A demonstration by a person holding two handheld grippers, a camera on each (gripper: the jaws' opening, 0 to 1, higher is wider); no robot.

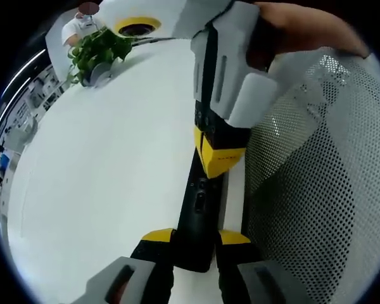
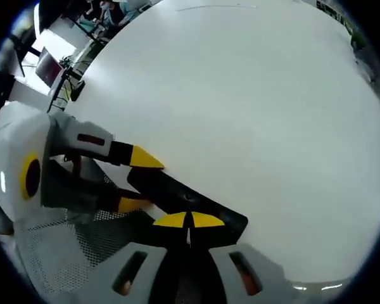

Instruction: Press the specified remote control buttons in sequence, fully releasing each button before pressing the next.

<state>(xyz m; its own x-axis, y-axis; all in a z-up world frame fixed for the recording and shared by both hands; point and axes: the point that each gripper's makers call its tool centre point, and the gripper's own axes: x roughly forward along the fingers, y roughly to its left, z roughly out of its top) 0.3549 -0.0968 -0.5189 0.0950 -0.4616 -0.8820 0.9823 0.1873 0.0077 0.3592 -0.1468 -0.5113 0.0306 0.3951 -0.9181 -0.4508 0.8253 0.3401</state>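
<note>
In the left gripper view, starting at the upper left, I see a leafy green plant (image 1: 100,49) in a grey pot at the far edge of the white table (image 1: 101,171), with a yellow-ringed round object (image 1: 137,26) just to its right. Low in the centre, my left gripper (image 1: 195,239) has its yellow-tipped jaws on either side of the near end of the black remote control (image 1: 201,209), clenched on it; the remote runs up the middle of the frame, lying flat on the table. Above it, the right gripper (image 1: 219,155) comes down from the top, its yellow tip touching the remote's upper part, where small buttons show. To the right, a white perforated mesh surface (image 1: 323,164) covers the frame's right side, and a hand (image 1: 304,28) grips the right tool at the upper right.

In the right gripper view, the left gripper (image 2: 130,180) enters from the left, its two yellow tips straddling one end of the remote control (image 2: 183,199), which lies diagonally in the lower centre. At bottom centre, the right gripper (image 2: 190,220) has its two yellow tips pressed together, clenched with nothing between them, resting on the remote's near edge. The white table (image 2: 253,101) spreads across the upper and right parts.
</note>
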